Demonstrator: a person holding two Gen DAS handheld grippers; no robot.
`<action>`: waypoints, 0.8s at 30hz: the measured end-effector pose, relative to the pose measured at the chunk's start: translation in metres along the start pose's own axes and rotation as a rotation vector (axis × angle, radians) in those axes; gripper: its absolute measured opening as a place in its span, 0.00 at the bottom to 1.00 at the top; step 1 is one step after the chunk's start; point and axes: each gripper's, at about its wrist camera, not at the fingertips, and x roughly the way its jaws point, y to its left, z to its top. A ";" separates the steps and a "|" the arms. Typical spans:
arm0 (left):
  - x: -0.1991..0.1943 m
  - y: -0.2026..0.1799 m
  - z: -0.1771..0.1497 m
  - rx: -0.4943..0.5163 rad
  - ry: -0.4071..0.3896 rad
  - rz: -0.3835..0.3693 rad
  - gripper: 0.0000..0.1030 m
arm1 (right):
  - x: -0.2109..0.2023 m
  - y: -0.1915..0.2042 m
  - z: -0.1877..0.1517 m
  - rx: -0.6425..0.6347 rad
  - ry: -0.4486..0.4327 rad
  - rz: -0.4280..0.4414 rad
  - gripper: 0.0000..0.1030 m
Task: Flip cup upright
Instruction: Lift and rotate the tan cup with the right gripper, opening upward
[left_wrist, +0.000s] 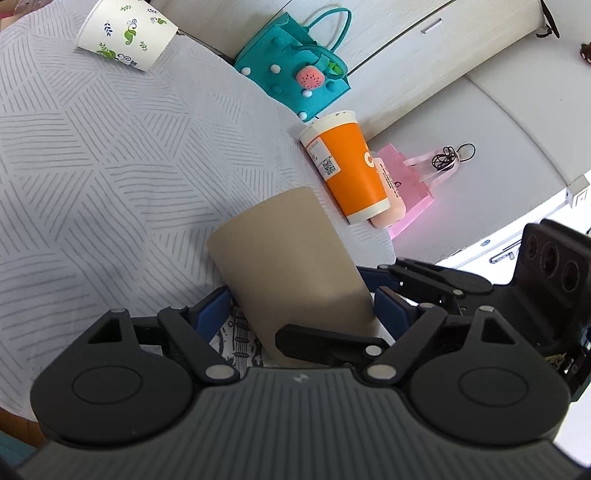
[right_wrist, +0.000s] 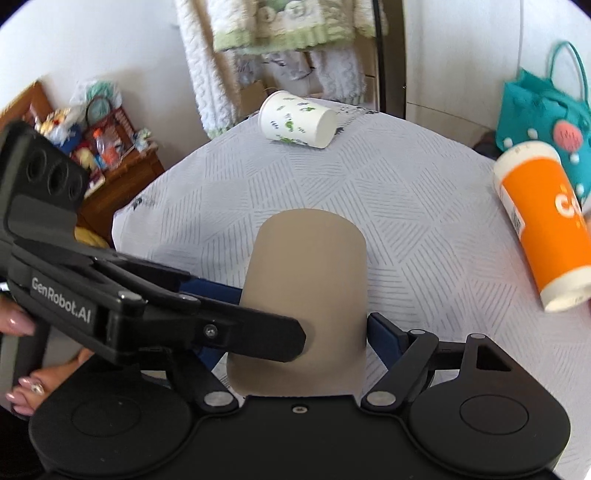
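Three cups show on the grey line-patterned tablecloth (right_wrist: 406, 206), none of them yet standing upright as far as these views tell. Leftmost, far back: a white paper cup printed with green leaves (right_wrist: 297, 119), lying on its side, mouth to the left, contents not visible. Centre: a plain tan paper cup (right_wrist: 306, 295), the task's likely subject, closed base pointing away from both cameras, mouth toward them and hidden; whether it is empty cannot be told. The left gripper (left_wrist: 301, 308) has blue pads either side of it, seemingly clamped; the right gripper (right_wrist: 301, 328) also brackets it, but pad contact cannot be told. The flip appears begun, not finished; turning and setting down remain. Right: an orange cup with cream ends (right_wrist: 543, 225), lying tilted, apparently sealed. Behind it, a teal felt handbag with a strawberry patch (left_wrist: 295, 70) and a pink paper bag (left_wrist: 410, 192), contents unseen.
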 end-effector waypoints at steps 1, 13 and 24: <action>0.002 -0.001 0.001 0.000 0.001 -0.001 0.84 | 0.000 -0.003 -0.001 0.020 -0.004 0.007 0.80; 0.012 -0.007 0.002 0.069 -0.008 0.004 0.85 | -0.004 -0.015 -0.018 0.106 -0.100 0.077 0.80; -0.004 -0.023 0.002 0.268 -0.109 0.046 0.78 | -0.024 0.005 -0.025 -0.040 -0.229 0.027 0.73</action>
